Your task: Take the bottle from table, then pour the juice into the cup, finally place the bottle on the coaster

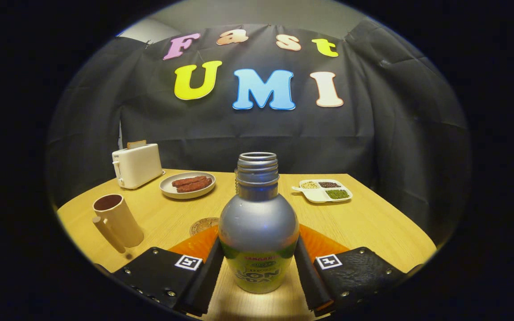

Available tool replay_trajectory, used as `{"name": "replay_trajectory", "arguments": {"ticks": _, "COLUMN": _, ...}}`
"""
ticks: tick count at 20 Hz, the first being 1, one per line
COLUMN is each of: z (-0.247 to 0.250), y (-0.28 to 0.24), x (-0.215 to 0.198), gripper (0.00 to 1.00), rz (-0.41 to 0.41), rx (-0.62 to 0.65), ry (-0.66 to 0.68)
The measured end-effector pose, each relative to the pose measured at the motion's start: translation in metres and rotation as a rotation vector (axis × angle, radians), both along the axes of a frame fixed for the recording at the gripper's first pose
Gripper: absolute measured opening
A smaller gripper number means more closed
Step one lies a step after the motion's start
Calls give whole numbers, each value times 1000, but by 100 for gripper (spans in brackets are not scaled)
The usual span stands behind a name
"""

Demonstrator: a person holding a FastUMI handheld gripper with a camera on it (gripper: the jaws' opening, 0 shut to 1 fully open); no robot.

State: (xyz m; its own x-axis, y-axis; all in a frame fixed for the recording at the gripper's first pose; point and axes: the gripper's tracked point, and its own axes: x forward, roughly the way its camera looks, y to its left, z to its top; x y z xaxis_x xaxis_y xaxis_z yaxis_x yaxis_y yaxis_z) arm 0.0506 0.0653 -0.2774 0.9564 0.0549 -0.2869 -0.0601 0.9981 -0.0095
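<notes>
The tool [259,272] is gripping the bottle [258,232]: both fingers are pressing against its lower body, one on each side, at the band of the label. The bottle is standing upright between them, near the front edge of the counter [373,218], and whether its base is resting on the wood or hanging just above it cannot be told.

The bottle is looking like thin metal with a smooth, rounded shoulder and a threaded neck, and its cap is off. It is probably stiff enough to take a firm squeeze, but the surface is likely slippery, so the straight lower wall where the fingers are sitting seems the best place to hold; the curved shoulder would let it slide. With the mouth open, any tilt on the way is risking a spill. How much juice is inside is not showing.

The cup [116,220], tall and with a handle, is standing near the left edge of the counter; its inside is looking dark, and whether that is liquid or shadow is unclear. The coaster [203,226] is lying just behind the left finger, partly hidden.

Toward the back edge, a plate [187,191] is carrying sausages [192,183], a divided tray [324,191] is holding beans or grains in its compartments, and a toaster [136,165] is holding a slice of bread.
</notes>
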Motion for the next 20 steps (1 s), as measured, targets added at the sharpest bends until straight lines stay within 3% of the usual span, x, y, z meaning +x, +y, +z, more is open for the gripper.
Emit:
{"name": "replay_trajectory", "arguments": {"ticks": 3, "z": 13, "y": 6, "x": 3, "gripper": 78, "rz": -15, "rx": -47, "ry": 27}}
{"name": "replay_trajectory", "arguments": {"ticks": 10, "z": 48, "y": 34, "x": 3, "gripper": 78, "rz": 64, "rx": -219, "ry": 68}}
{"name": "replay_trajectory", "arguments": {"ticks": 20, "z": 74, "y": 64, "x": 13, "gripper": 78, "rz": 128, "rx": -554, "ry": 119}}
